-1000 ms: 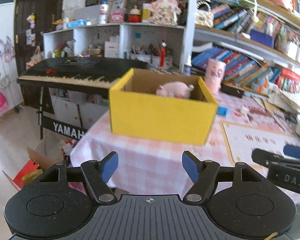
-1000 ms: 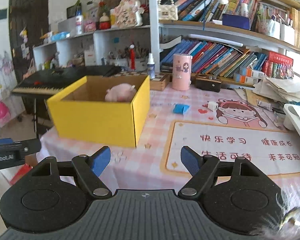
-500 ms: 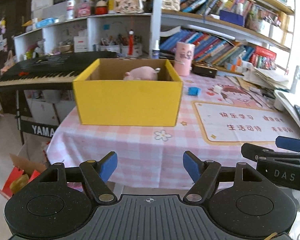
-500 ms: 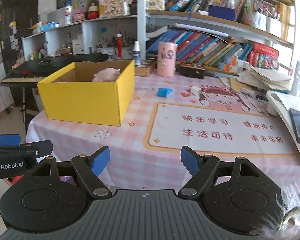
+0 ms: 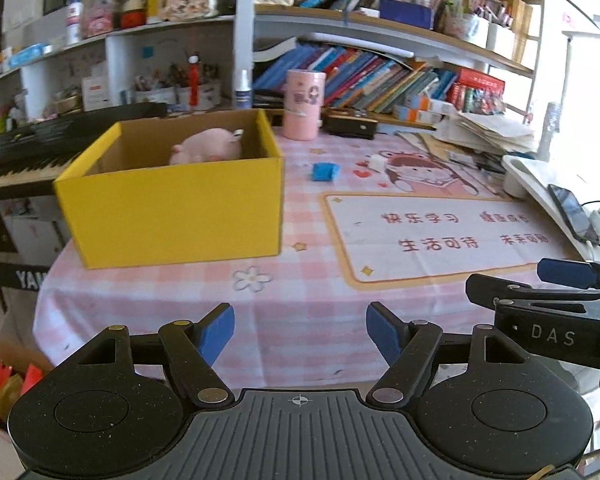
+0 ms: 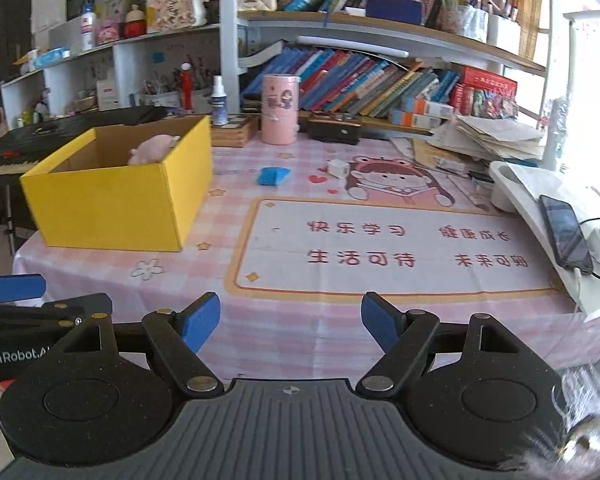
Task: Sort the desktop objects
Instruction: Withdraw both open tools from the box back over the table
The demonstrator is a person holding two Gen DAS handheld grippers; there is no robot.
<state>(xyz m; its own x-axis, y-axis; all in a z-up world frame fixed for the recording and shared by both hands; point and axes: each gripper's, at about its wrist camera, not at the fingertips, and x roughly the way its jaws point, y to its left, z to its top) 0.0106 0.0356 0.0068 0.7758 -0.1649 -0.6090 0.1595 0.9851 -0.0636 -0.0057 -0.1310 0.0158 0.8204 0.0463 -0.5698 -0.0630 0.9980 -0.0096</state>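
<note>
I counted one yellow box (image 5: 172, 208) ahead-left of the tool, one pink plush (image 5: 208, 151) inside it. Ahead: one blue item (image 6: 273, 176), one small white cube (image 6: 338, 168), one pink canister (image 6: 280, 109). One phone (image 6: 565, 233) far right.

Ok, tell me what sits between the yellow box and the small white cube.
Only the blue object lies between the yellow box and white cube, on pink cloth; clearest in the right wrist view.

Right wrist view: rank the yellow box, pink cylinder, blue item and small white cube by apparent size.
1. yellow box
2. pink cylinder, though it stands farther back
3. blue item
4. small white cube, close to the blue item in size
</note>
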